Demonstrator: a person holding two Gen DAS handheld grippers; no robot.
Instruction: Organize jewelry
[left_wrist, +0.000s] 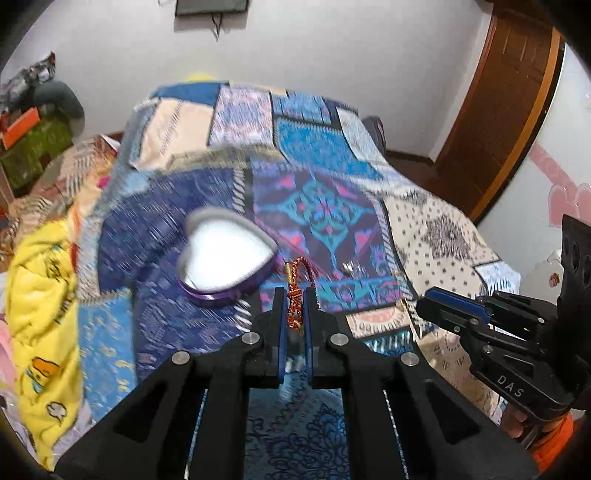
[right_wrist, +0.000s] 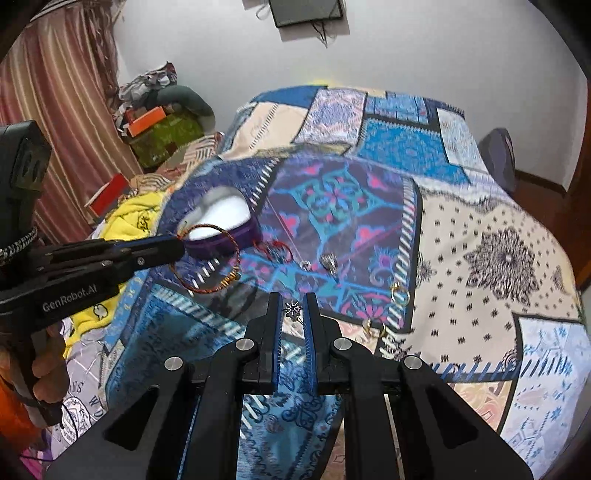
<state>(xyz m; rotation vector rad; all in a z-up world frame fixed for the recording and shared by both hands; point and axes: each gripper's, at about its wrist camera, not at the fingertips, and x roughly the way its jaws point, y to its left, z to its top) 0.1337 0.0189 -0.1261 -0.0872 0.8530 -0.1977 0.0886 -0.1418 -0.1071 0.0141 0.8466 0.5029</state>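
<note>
The left tongs (left_wrist: 294, 300) are clamped on the red-orange bangle (left_wrist: 295, 291) and the right tongs (right_wrist: 294, 308) on a small star-shaped piece (right_wrist: 292, 311), both above the bed (right_wrist: 480, 229), so carry them slowly over the heart-shaped box (left_wrist: 229, 254) before releasing.

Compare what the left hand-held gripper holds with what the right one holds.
The left hand-held gripper is shut on a red-orange corded bangle; the right hand-held gripper is shut on a small silver star-shaped piece. The bangle is a large open loop hanging well beyond the fingers; the star piece sits wholly between them. The bangle hangs near the heart box; the star piece is farther from it. Both are held above the quilt.
</note>
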